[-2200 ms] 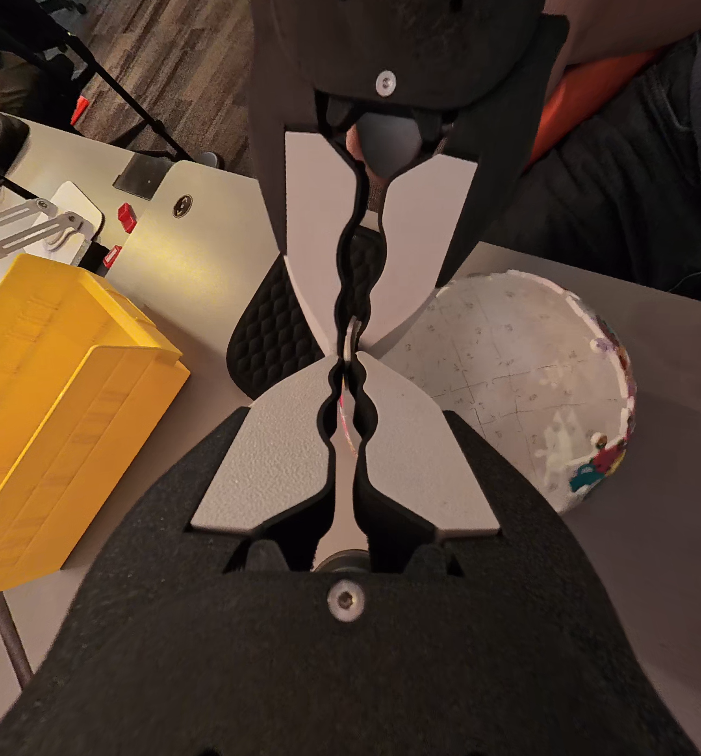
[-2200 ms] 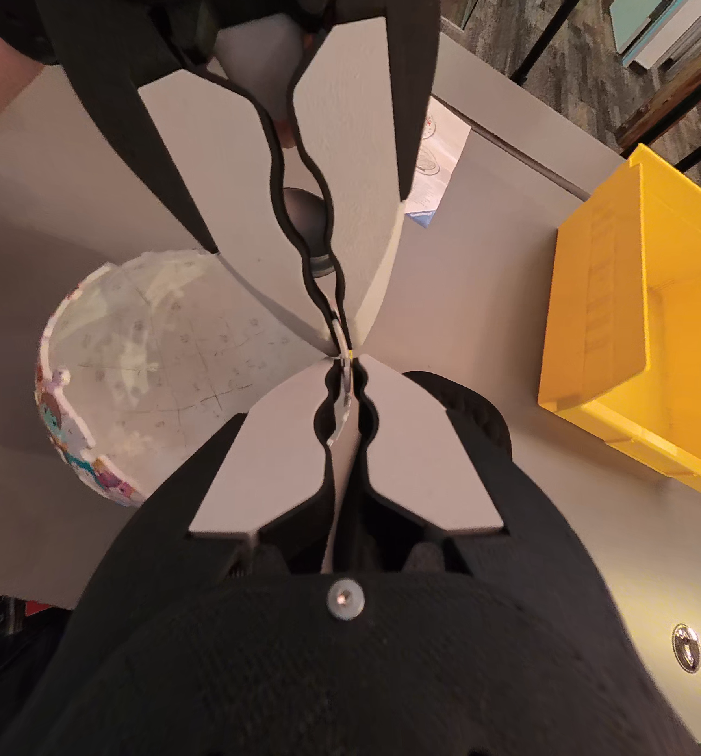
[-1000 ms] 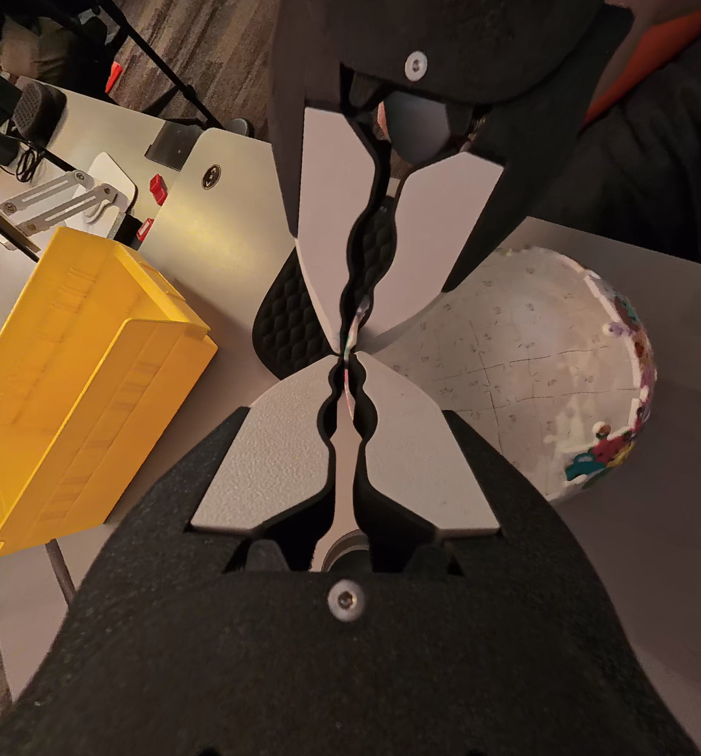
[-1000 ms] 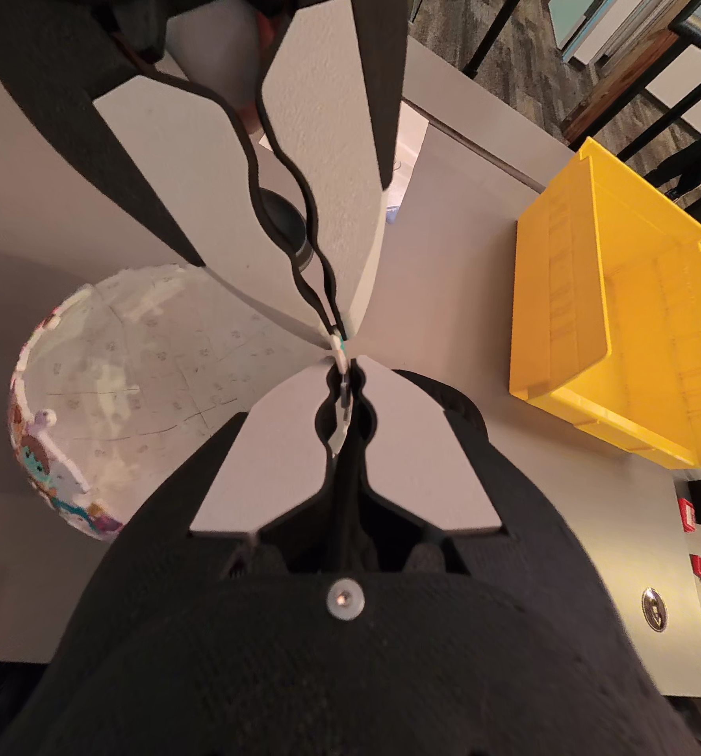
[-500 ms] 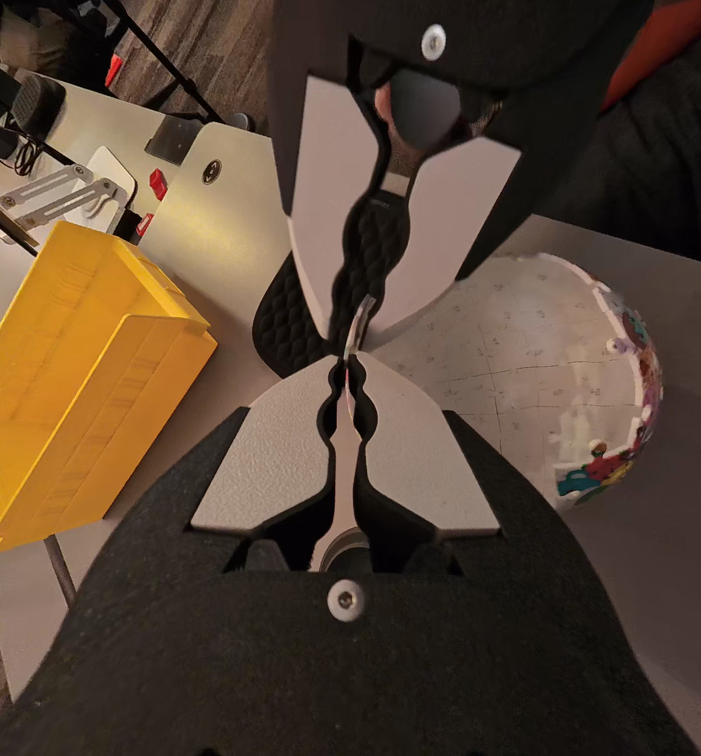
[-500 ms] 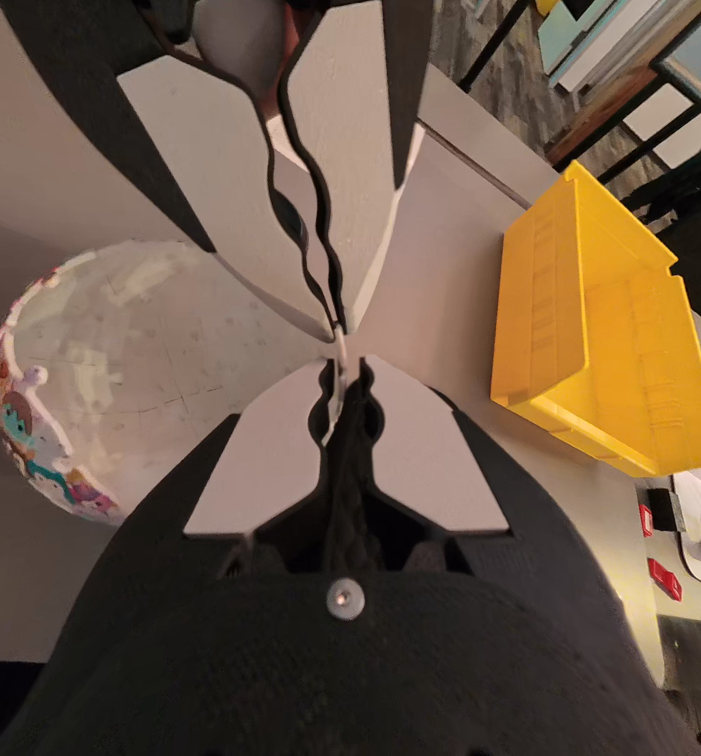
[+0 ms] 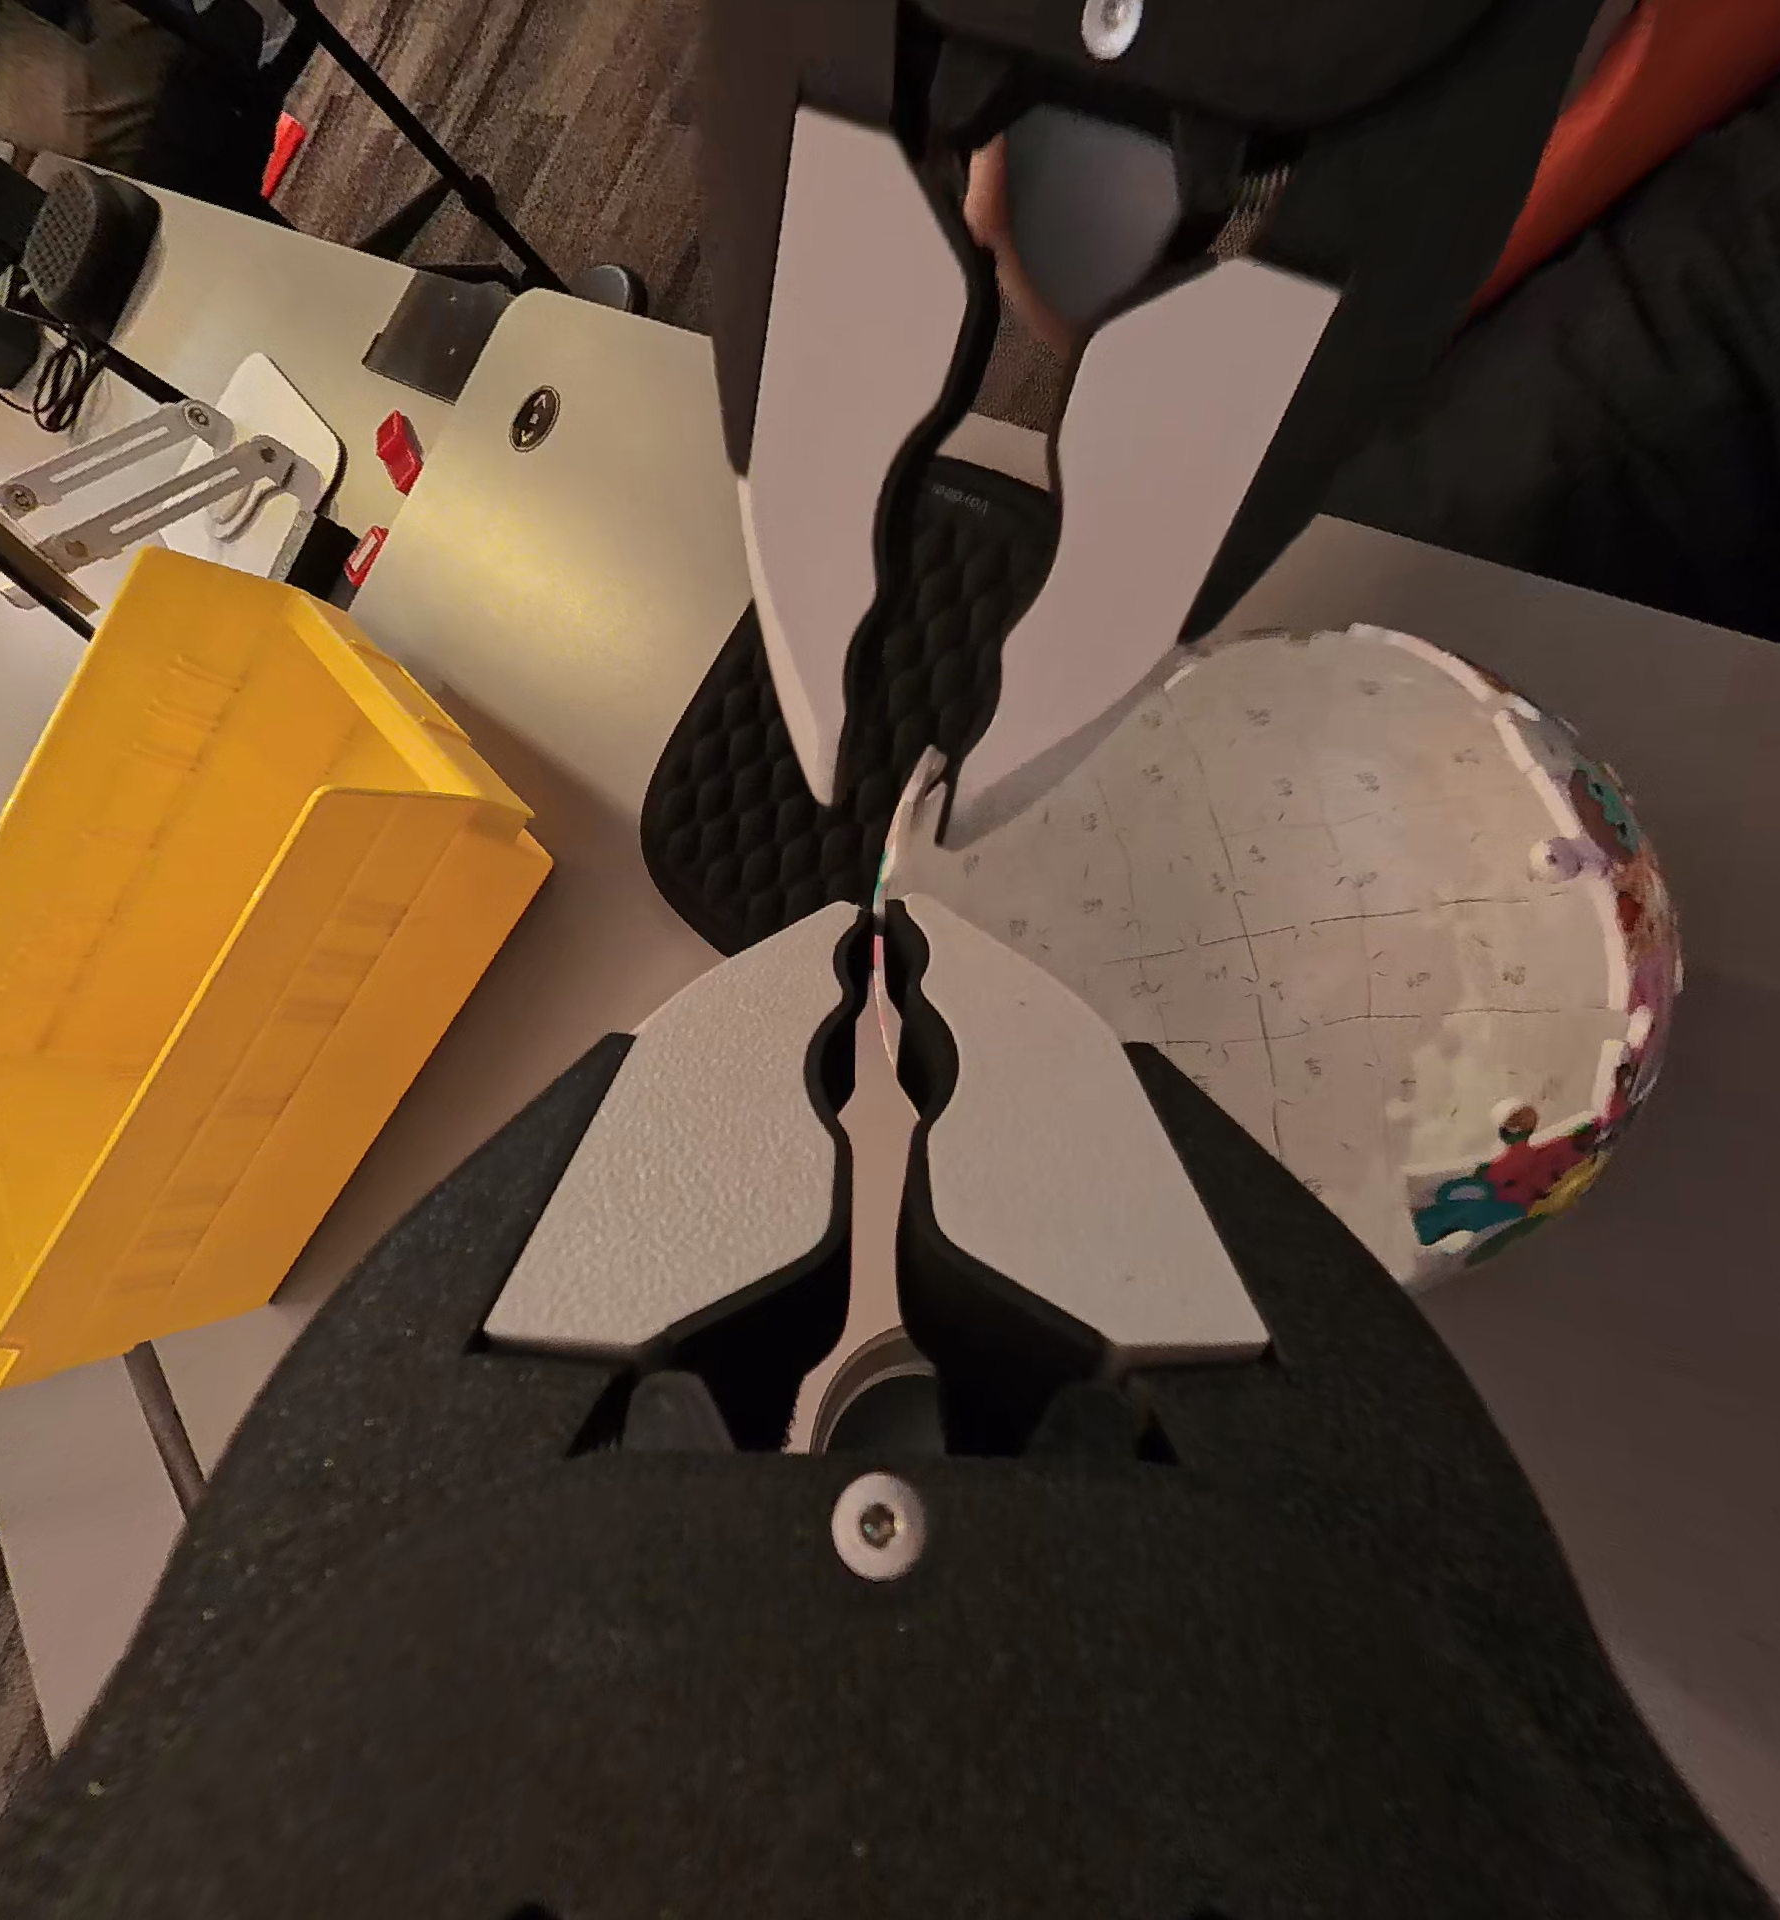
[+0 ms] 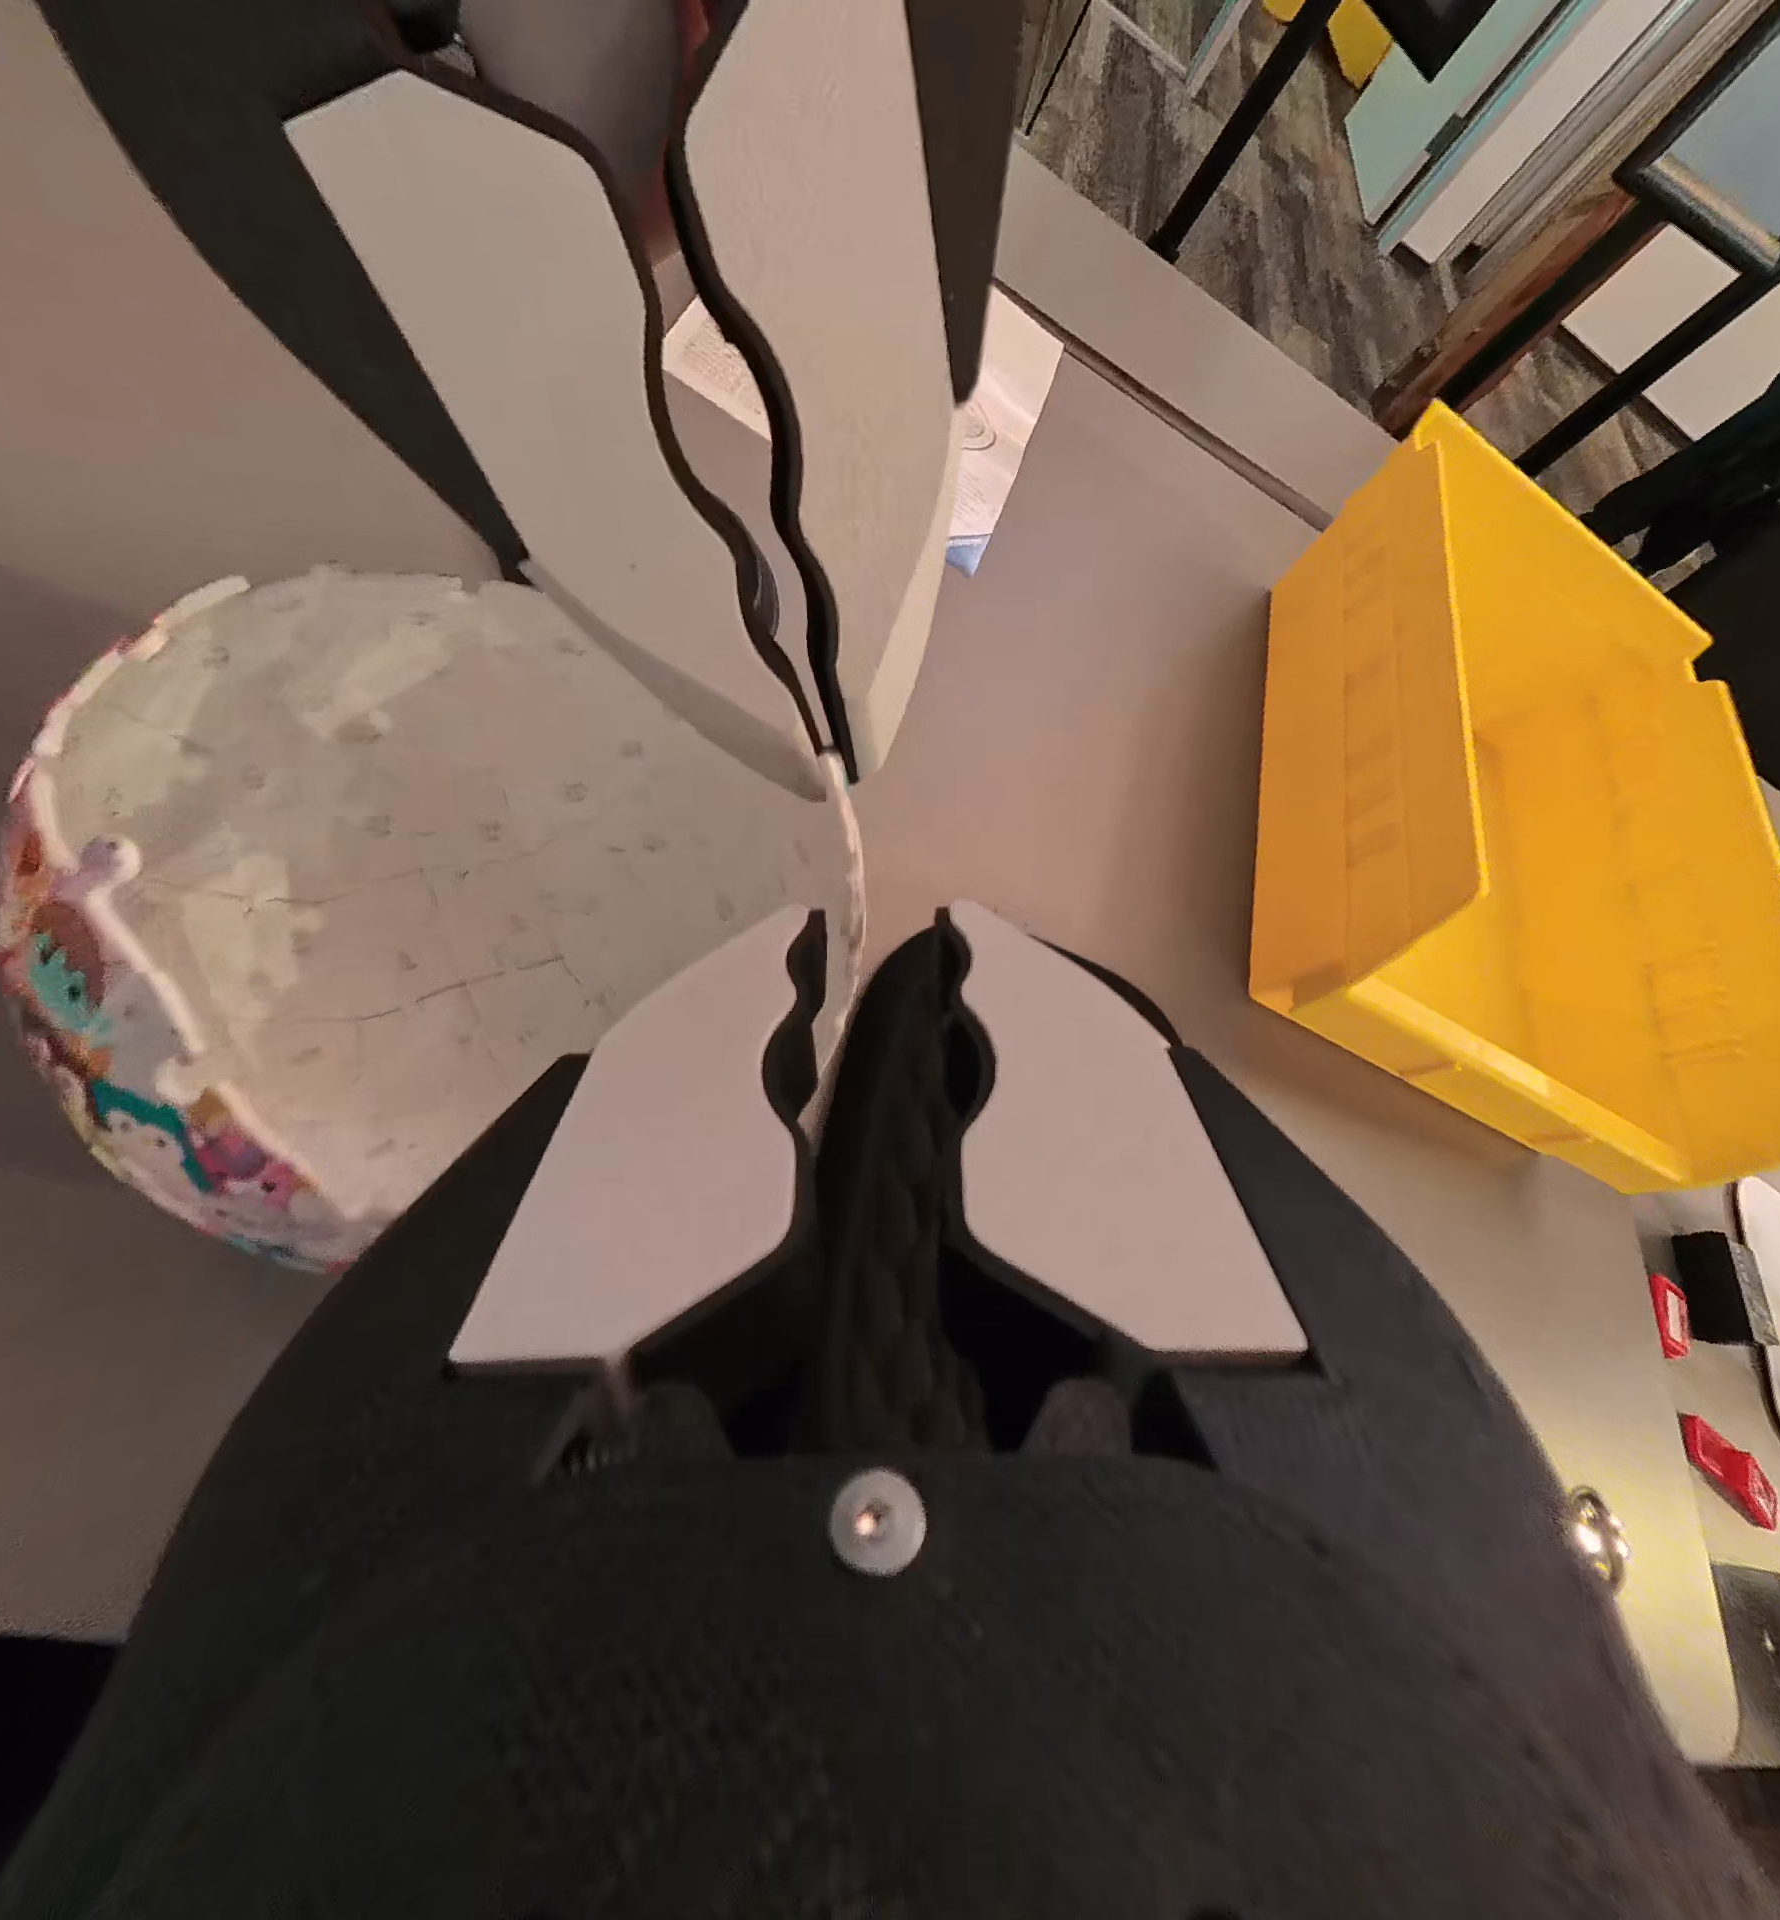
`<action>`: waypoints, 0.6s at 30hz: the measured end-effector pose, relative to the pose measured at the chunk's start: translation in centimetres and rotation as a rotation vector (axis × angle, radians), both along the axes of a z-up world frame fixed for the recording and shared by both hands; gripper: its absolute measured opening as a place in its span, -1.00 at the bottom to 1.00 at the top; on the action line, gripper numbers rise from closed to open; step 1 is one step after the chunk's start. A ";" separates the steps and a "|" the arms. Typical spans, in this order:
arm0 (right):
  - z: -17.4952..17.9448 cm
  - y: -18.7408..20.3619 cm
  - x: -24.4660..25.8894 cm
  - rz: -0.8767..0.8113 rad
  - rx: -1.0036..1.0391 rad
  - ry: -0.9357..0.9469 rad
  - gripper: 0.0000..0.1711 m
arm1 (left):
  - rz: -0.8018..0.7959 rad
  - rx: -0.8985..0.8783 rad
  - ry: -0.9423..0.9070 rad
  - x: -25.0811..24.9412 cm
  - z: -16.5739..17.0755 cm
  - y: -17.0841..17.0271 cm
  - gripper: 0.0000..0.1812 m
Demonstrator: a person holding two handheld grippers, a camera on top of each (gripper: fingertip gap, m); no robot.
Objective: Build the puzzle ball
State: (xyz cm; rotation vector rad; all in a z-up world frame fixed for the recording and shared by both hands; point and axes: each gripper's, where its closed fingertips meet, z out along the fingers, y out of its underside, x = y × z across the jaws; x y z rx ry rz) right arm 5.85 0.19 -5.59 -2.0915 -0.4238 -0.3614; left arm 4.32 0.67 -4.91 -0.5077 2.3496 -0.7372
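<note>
Here, two grippers meet tip to tip over a puzzle piece.

The left gripper (image 7: pixel 881 914) is pinched tight on the thin curved piece (image 7: pixel 901 831), seen edge-on. The right gripper (image 8: pixel 870 914), facing it, has its jaws parted with the piece (image 8: pixel 844 894) lying against one finger; whether it grips at all I cannot tell. The half-built ball (image 7: pixel 1385 956), open side up, rests on the table (image 7: pixel 1644 1558) just beside the tips. A yellow bin (image 7: pixel 190 935) sits across the tips from the ball, a black mat (image 7: pixel 761 831) lying between them.
</note>
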 end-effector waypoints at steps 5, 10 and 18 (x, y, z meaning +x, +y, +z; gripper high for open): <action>-0.7 0.9 -0.1 -0.003 -0.026 -0.026 -0.91 | -0.001 0.003 0.002 0.0 0.0 0.0 -0.98; -0.8 1.0 -0.1 -0.016 -0.032 -0.075 -0.96 | -0.001 0.003 0.014 -0.1 -0.2 0.0 -0.97; -0.7 1.0 -0.1 -0.016 -0.027 -0.093 -0.95 | 0.007 -0.005 0.018 -0.1 -0.1 0.1 -0.97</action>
